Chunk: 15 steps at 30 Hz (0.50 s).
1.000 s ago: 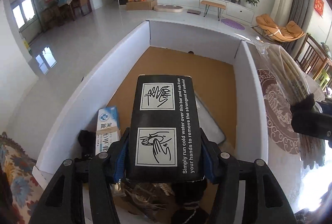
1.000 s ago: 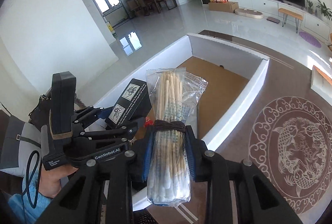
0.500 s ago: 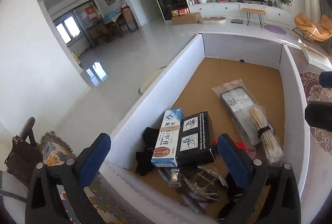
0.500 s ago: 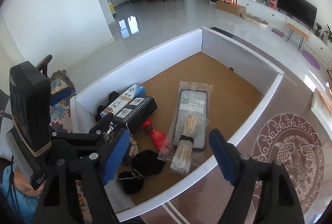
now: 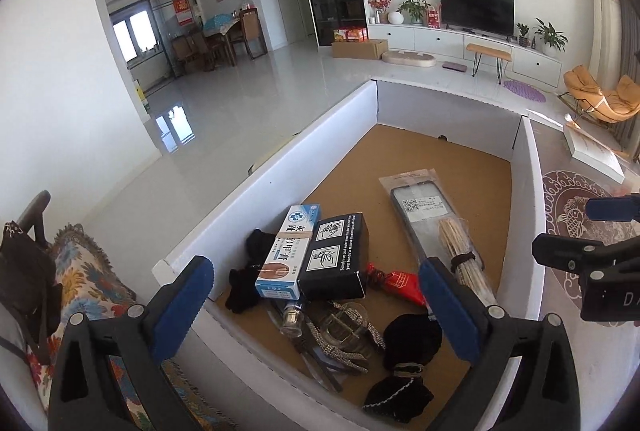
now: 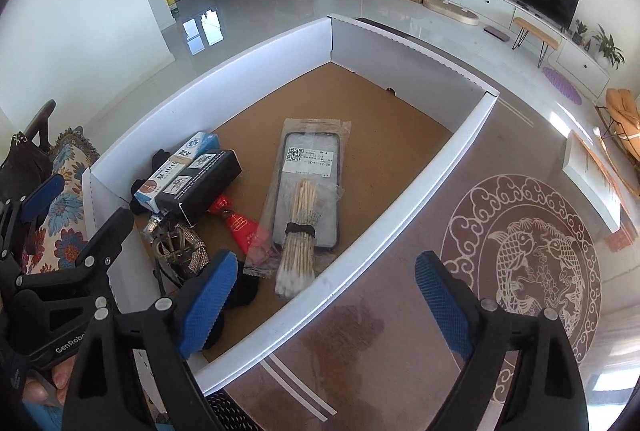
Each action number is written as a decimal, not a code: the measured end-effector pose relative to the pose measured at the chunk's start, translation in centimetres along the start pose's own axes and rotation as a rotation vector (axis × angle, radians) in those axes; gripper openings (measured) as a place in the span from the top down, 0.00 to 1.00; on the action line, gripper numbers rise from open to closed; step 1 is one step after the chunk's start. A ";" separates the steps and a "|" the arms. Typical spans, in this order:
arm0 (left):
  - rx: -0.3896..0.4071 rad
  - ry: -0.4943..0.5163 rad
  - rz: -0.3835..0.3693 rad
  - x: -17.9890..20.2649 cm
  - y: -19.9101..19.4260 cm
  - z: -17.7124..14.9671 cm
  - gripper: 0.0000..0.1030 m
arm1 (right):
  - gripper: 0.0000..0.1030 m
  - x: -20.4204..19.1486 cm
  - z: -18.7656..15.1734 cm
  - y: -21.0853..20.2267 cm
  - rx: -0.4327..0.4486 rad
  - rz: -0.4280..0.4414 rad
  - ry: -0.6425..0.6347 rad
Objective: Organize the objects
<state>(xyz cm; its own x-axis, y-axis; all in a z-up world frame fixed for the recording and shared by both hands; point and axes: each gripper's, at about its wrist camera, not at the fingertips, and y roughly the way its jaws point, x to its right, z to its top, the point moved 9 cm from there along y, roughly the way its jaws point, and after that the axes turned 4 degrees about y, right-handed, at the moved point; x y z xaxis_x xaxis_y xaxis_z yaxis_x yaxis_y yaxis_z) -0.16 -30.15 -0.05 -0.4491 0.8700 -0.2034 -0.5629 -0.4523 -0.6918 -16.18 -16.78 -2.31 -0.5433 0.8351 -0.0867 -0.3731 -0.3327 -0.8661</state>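
Between placements: our left tongs (image 5: 316, 307) gape empty, right tongs (image 6: 324, 305) opening empty above the box (image 6: 400, 191); next, another item, unseen.

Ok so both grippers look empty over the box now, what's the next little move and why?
Probably lift both grippers clear of the white box and look for another loose item. The black carton and the cotton swab bundle already lie inside, the bundle resting on the bagged phone case. The left gripper is open and empty; the right gripper is opening with nothing between its jaws.
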 end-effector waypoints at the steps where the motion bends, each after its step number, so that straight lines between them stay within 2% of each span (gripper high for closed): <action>1: -0.013 -0.010 -0.021 0.1 0.1 -0.1 0.00 | 0.12 0.1 0.1 0.1 0.003 -0.002 0.013; 5: -0.057 -0.060 -0.073 -0.1 0.5 -0.5 0.00 | 0.11 0.1 0.4 0.7 -0.007 -0.003 0.035; 11: -0.059 -0.064 -0.039 -0.6 0.4 -0.6 0.00 | 0.11 -0.6 0.6 1.3 -0.007 -0.010 0.028; 15: -0.059 -0.084 -0.059 -0.8 0.0 -0.6 0.00 | 0.11 -1.3 0.9 1.7 -0.004 -0.003 0.024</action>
<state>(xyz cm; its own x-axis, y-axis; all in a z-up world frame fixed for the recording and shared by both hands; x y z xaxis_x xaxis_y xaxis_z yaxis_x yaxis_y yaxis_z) 0.63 -30.73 -0.30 -0.4741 0.8743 -0.1040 -0.5493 -0.3860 -0.7411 -16.83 -18.79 -3.20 -0.5237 0.8465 -0.0961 -0.3715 -0.3284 -0.8684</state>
